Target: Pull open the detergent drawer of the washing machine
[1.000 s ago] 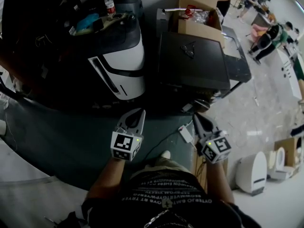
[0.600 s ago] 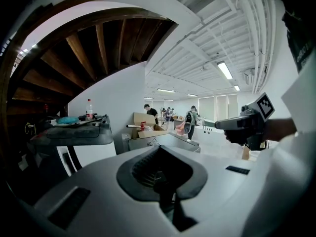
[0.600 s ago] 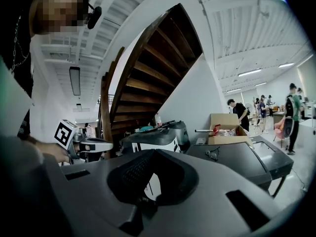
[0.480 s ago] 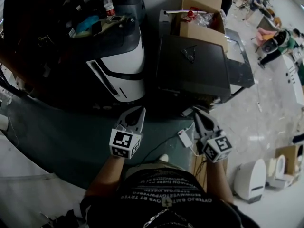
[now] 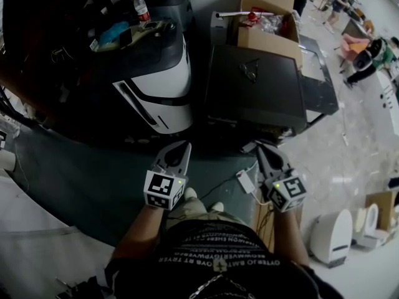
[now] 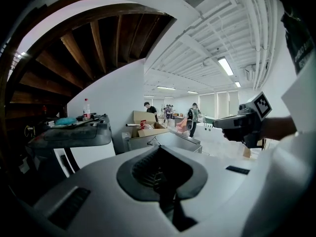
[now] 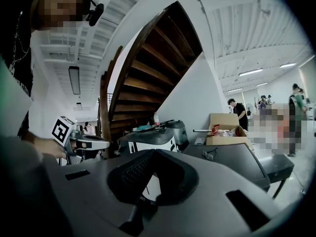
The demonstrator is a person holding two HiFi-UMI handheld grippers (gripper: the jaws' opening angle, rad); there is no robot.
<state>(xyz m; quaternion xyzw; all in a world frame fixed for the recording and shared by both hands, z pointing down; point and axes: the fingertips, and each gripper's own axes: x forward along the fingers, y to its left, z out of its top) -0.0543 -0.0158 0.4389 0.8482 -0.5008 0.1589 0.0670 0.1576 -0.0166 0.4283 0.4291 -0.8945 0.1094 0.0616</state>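
Two machines stand ahead of me: a white one with a dark cluttered top (image 5: 161, 83) and a dark flat-topped one (image 5: 254, 86) to its right. I cannot make out a detergent drawer on either. My left gripper (image 5: 179, 149) is held out short of the white machine, jaws shut and empty. My right gripper (image 5: 264, 152) points at the near corner of the dark machine, also shut with nothing in it. Neither touches a machine. The left gripper view shows the left gripper (image 6: 160, 154) with the machines beyond; the right gripper view shows the right gripper (image 7: 150, 154) likewise.
A bottle (image 5: 142, 5) and loose items lie on the white machine. An open cardboard box (image 5: 269, 25) sits behind the dark one. A white power strip (image 5: 245, 180) with cables lies on the floor between the grippers. A wooden staircase (image 7: 148, 68) rises at left. People (image 5: 369, 53) stand at far right.
Both grippers, still shut, have been carried slightly forward with the person. A second foot now shows below the left gripper.
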